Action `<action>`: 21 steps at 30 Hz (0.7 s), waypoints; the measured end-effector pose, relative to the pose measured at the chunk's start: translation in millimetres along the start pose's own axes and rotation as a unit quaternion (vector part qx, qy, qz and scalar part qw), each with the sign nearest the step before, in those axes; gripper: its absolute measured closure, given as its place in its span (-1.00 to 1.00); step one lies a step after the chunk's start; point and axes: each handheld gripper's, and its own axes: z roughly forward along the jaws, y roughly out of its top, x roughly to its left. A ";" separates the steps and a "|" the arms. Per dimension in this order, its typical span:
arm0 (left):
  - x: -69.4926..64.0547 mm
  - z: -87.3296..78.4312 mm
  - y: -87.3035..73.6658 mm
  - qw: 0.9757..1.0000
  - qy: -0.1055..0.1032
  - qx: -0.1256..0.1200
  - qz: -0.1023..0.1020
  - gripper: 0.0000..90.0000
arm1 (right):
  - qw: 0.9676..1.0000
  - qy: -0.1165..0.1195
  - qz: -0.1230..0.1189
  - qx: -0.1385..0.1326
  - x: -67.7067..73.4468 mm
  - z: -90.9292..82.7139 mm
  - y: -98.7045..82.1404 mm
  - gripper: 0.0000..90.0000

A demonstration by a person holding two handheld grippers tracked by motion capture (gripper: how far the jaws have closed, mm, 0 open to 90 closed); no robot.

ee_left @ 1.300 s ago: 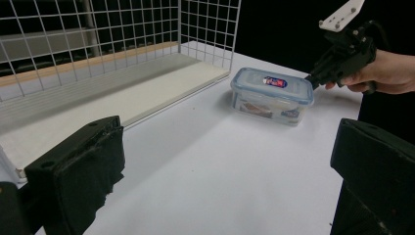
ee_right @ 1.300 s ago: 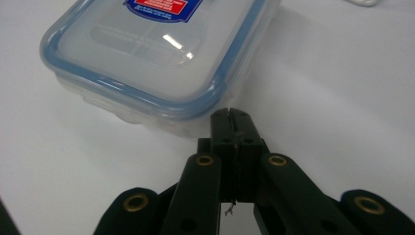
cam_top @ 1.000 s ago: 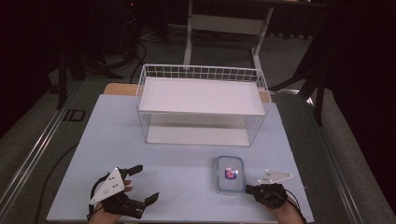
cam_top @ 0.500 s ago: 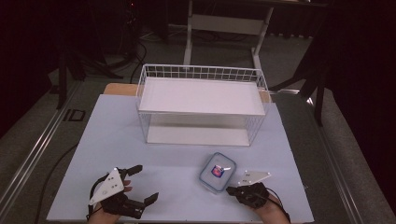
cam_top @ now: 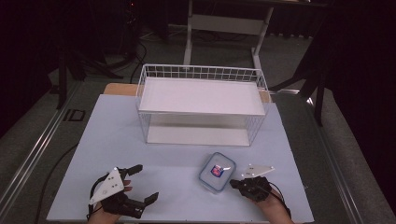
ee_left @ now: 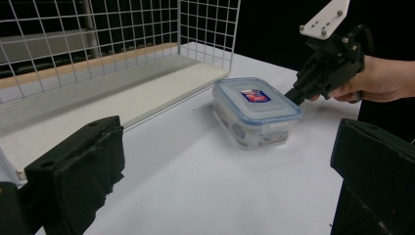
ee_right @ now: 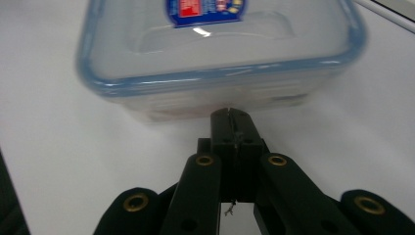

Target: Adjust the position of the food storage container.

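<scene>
now closed right gripper (ee_right: pixel 230 113) touching rounded clear plastic box (ee_right: pixel 220 58).

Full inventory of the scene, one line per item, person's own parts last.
Food container: one, clear with blue-rimmed lid and red-blue label, near edge of table, right of centre.
Wire rack: one, white, two white shelves, centre of table.
Table: one, white top.
Stand: one, white, on floor behind table.
Left claw: one, black, open, near-left of table.
Right claw: one, black, shut, tips against container's side.
</scene>
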 end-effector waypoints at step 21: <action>-0.1 0.1 0.1 1.000 -0.002 -0.001 -0.001 -0.99 | 1.000 -0.031 0.001 0.002 -11.8 12.5 13.4 1.00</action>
